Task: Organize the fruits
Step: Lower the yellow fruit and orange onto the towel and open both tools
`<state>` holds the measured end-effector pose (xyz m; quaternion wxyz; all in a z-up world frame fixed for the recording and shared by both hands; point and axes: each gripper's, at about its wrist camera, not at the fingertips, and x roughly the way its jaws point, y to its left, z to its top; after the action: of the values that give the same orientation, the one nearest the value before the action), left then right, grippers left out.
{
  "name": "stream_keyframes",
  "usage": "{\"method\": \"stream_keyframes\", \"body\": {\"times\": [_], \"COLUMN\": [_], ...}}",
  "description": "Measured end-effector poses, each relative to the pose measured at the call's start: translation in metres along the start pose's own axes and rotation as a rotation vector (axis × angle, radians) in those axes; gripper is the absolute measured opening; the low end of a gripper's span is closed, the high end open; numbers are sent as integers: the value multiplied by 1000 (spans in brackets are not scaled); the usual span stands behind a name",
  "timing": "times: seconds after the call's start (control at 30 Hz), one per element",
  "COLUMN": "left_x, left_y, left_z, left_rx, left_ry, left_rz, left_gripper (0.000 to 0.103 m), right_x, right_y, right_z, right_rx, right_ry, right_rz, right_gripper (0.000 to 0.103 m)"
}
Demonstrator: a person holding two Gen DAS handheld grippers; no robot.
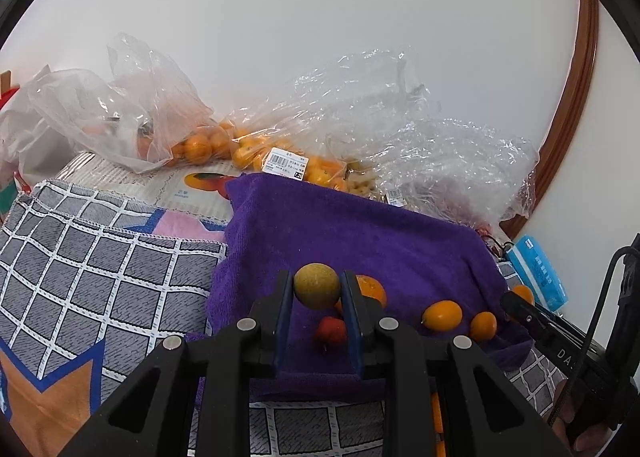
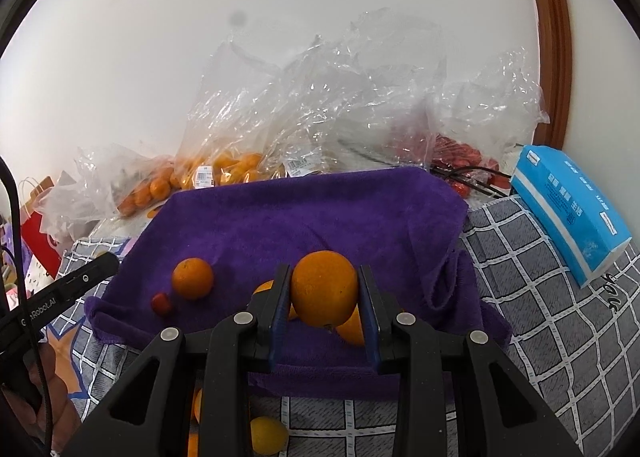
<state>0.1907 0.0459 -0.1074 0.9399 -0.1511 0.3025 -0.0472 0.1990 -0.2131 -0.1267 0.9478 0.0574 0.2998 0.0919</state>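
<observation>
My left gripper (image 1: 317,285) is shut on a round yellow-green fruit (image 1: 317,285), held above the purple towel (image 1: 360,233). Below it lie a small red fruit (image 1: 330,332) and an orange (image 1: 372,289); two small oval orange fruits (image 1: 442,315) lie to the right. My right gripper (image 2: 325,289) is shut on a large orange (image 2: 324,288) above the same towel (image 2: 312,217). Another orange (image 2: 192,278) and a small red fruit (image 2: 161,303) lie left of it. More orange fruit is partly hidden behind the right fingers.
Clear plastic bags with small oranges (image 1: 208,145) and red fruit (image 2: 456,155) stand at the back by the wall. A blue tissue pack (image 2: 568,209) lies at the right. A grey checked cloth (image 1: 100,257) covers the surface. A yellow fruit (image 2: 268,435) lies under my right gripper.
</observation>
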Motion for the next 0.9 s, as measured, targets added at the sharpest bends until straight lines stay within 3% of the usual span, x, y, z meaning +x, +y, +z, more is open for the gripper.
{"method": "stream_keyframes", "body": {"times": [0.9], "left_x": [3], "left_y": [0], "left_z": [-2], "left_rx": [-6], "left_ry": [14], "left_rz": [-2], "left_gripper": [23], "right_x": [10], "right_y": [8], "right_z": [-7], "right_rx": [-34], "right_ry": [45], "right_rz": [12], "right_gripper": [32]}}
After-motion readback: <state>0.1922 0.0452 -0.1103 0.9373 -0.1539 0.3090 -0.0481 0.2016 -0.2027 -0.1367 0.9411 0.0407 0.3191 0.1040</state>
